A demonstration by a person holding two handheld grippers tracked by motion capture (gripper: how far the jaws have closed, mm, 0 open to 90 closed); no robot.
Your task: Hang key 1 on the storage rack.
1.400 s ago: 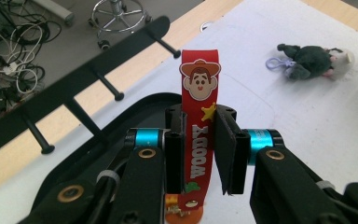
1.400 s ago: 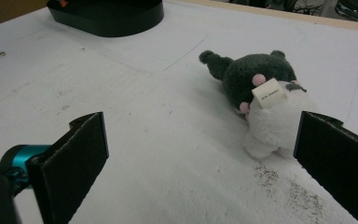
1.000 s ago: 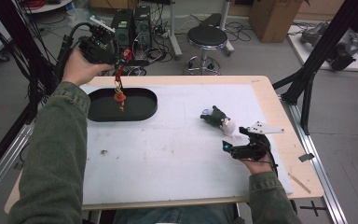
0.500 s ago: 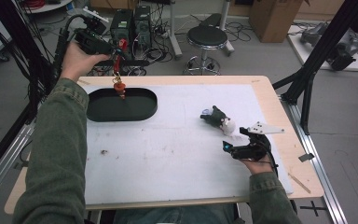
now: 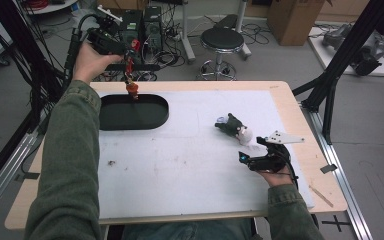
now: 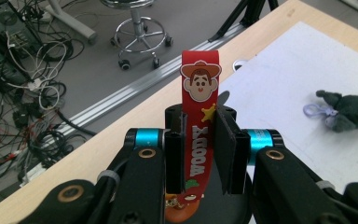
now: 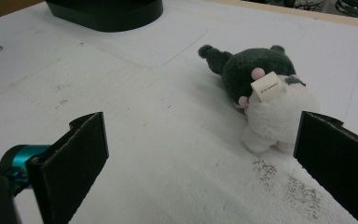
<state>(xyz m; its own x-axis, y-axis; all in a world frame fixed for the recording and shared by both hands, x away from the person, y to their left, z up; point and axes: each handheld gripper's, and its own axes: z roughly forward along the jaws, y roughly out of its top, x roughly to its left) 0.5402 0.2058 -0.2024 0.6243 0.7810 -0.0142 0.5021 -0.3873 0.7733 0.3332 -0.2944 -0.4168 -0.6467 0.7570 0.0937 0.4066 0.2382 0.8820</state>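
Left hand-held gripper [image 5: 128, 56] is raised above the far-left edge of the worktop [image 5: 190, 200], jaws pinching a red strap [image 6: 199, 135] printed "WOODY" with a cartoon cowboy face at its top end. Strap hangs down from the jaws, with a small orange charm [image 5: 132, 89] dangling at its lower end just over the far rim of the black oval tray [image 5: 152, 116]. In the left gripper view the strap runs straight up between the two pads, clamped at mid-length.

Right hand-held gripper [image 5: 256, 150] sits low at the right side of the worktop, jaws spread wide, gripping nothing. A plush toy [image 7: 261, 88], dark grey and white with a small paper tag, lies on the white sheet just ahead of it, close to the right-hand jaw but apart from it.
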